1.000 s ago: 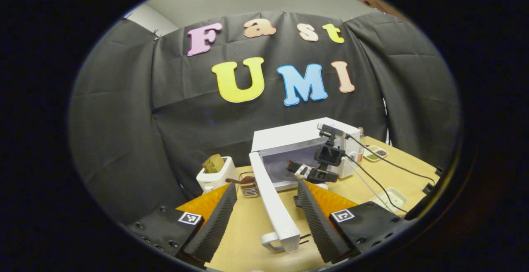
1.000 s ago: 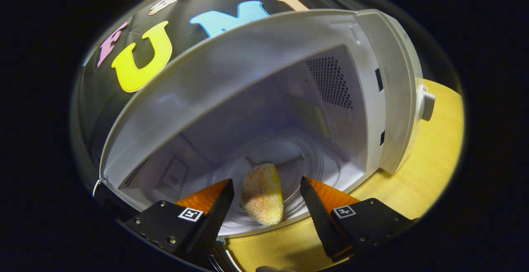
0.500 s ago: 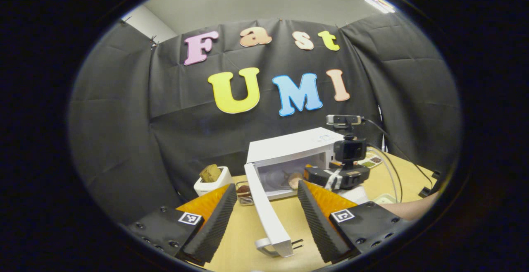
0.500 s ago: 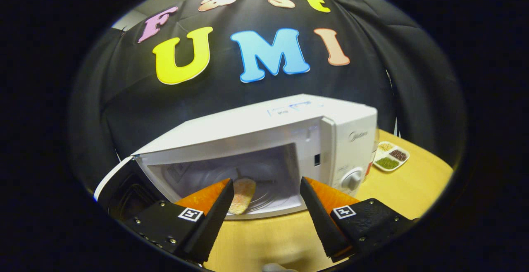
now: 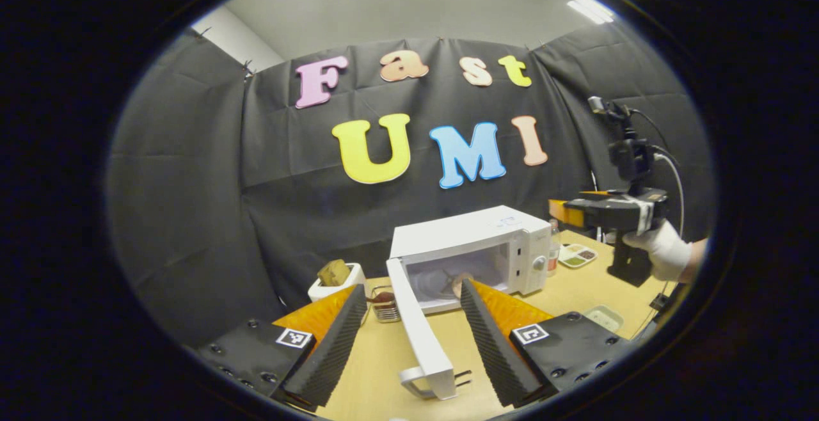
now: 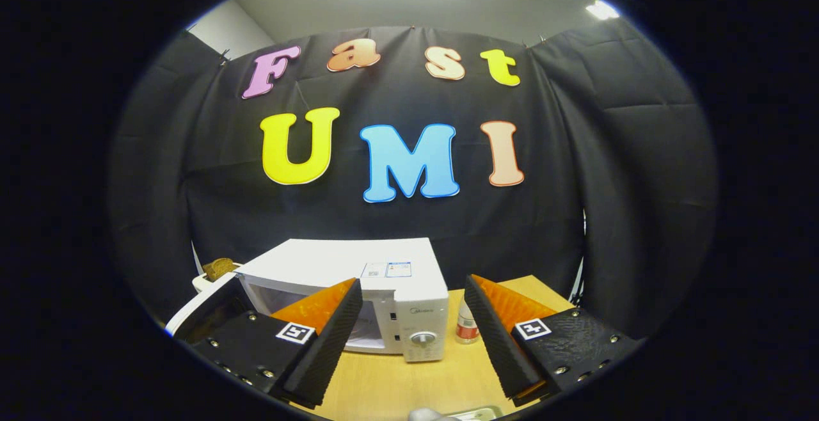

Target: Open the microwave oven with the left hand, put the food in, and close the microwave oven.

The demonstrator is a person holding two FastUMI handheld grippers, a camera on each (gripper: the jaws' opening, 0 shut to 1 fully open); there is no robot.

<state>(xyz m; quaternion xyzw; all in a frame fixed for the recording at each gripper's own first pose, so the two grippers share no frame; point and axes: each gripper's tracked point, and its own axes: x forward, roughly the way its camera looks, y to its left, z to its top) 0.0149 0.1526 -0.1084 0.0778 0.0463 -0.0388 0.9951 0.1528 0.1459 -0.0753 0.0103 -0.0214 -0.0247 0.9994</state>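
The white microwave [image 5: 467,242] stands at the back of the wooden table, its door [image 5: 419,334] swung wide open toward me. A pale piece of food [image 5: 454,283] lies on the turntable inside, partly hidden by my finger. My left gripper [image 5: 413,288] is open, and the door's edge and handle [image 5: 416,381] lie between its fingers without being pressed. A white-gloved hand [image 5: 659,258] holds my right gripper [image 5: 566,212] high and to the right of the oven. In the right gripper view, that gripper [image 6: 413,282] is open and empty, facing the microwave [image 6: 358,274].
A white toaster with bread [image 5: 333,277] and a small metal rack [image 5: 384,304] sit left of the oven. To its right stand a small bottle [image 6: 468,325] and a divided dish of seeds [image 5: 576,256]. A shallow tray [image 5: 598,317] lies nearer on the table.
My right gripper has pulled back out of the oven, risen and moved off to the right, leaving the food on the turntable. The left gripper has hardly moved.
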